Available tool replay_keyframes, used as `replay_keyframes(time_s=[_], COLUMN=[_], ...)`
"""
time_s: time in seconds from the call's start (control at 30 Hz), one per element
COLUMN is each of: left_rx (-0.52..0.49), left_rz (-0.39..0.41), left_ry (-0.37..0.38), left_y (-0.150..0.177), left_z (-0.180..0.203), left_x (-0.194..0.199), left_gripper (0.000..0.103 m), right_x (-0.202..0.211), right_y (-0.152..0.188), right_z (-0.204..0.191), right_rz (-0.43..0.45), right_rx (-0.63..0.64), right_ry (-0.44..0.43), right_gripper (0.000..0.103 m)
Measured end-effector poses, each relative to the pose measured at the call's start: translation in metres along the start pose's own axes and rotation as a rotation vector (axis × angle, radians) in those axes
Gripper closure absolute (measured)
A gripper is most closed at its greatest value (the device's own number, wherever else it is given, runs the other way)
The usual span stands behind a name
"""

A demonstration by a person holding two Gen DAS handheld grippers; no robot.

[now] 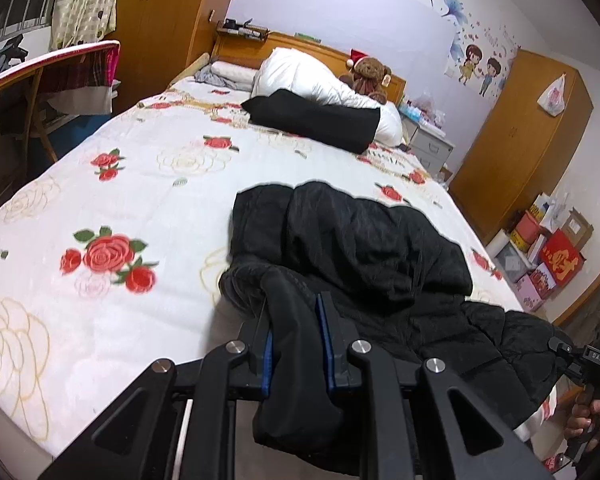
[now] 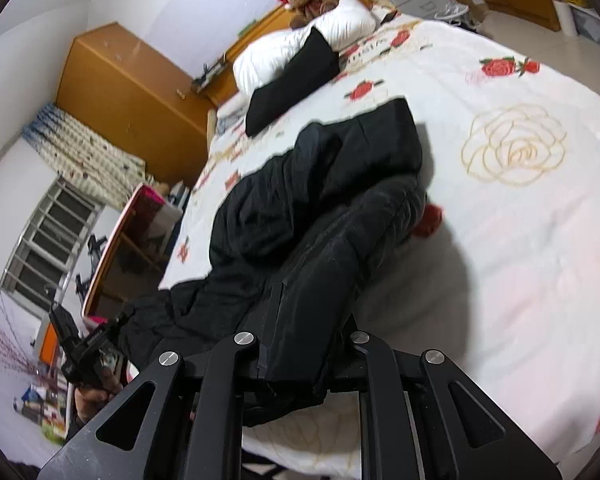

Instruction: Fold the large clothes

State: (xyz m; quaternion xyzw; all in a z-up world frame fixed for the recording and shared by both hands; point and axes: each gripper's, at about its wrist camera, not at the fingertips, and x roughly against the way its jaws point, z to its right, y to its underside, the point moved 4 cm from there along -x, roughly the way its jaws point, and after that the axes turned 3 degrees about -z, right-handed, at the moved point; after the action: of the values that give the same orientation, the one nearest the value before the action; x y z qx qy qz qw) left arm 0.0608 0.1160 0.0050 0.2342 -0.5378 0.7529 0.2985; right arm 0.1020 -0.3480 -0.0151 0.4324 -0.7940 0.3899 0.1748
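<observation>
A large black padded jacket point(image 1: 360, 240) lies bunched on the bed, its near end raised off the sheet. My left gripper point(image 1: 294, 308) is shut on a fold of the jacket's near edge, and the cloth hangs down between its blue pads point(image 1: 325, 332). My right gripper point(image 2: 314, 320) is shut on another part of the same jacket point(image 2: 320, 184), with its fingertips mostly covered by cloth. Each view shows the other gripper at the side, in a hand: the right gripper point(image 1: 560, 346) and the left gripper point(image 2: 118, 318), both at the jacket's edge.
The bed point(image 1: 140, 184) has a white sheet with rose prints. A folded black garment point(image 1: 316, 118), a white duvet point(image 1: 300, 76) and a teddy bear point(image 1: 370, 76) lie at the headboard. A desk point(image 1: 40, 76) stands left of the bed, boxes point(image 1: 552, 252) and a wardrobe point(image 1: 520, 148) right.
</observation>
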Motion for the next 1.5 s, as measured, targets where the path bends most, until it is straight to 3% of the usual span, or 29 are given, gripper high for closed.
replay_keyframes(time_s=[0.43,0.77,1.07,1.27,1.5], left_rx=[-0.005,0.056,0.079,0.085,0.127], left_rz=[0.071,0.076,-0.001,-0.098,-0.173], left_ry=[0.038,0.04,-0.02,-0.081,-0.099], left_y=[-0.071,-0.133,-0.165,-0.164,-0.153], left_z=[0.011,0.004,-0.003,-0.016,-0.025], left_x=[-0.017,-0.067,-0.151,-0.222,-0.278], left_gripper=[0.084,0.084,0.084,0.084,0.079], right_x=[-0.005,-0.03,-0.095,-0.155,-0.202], right_y=[-0.064,-0.131,-0.19,-0.209,-0.209], right_z=[-0.028,-0.021,0.005,0.041,0.081], right_rz=[0.091,0.159,0.121,0.038,-0.036], right_rx=[0.045,-0.007,-0.085,-0.165,-0.28], right_ry=[-0.013,0.006,0.092,0.167,0.15], right_gripper=[0.088,0.088,0.088,0.088,0.079])
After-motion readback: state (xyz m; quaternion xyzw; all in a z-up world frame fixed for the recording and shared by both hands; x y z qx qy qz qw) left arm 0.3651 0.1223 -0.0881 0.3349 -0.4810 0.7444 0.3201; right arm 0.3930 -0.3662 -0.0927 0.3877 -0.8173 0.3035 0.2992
